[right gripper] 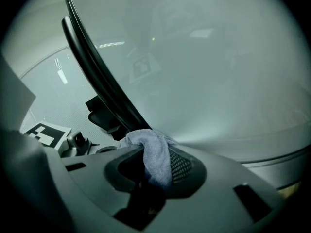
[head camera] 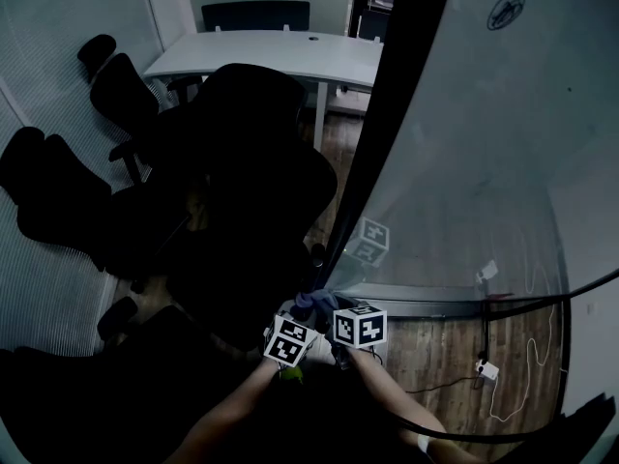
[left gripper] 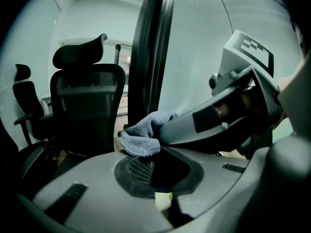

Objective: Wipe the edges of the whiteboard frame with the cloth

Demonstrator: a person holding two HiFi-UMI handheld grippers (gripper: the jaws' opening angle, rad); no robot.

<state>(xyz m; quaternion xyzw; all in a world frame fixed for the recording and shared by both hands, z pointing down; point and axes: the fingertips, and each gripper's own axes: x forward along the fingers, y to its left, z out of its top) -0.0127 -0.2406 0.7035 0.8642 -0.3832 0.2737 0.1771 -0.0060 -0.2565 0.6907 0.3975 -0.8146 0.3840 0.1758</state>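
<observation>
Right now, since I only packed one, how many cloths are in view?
1. The right gripper pinches the cloth in its fingers, at the black whiteboard frame. No other cloth shows, though the dark areas may hide one.

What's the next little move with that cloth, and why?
Probably slide the right claw up along the black frame: it pinches the cloth right by the frame near its lower corner, and most of that edge stretches on above.
</observation>
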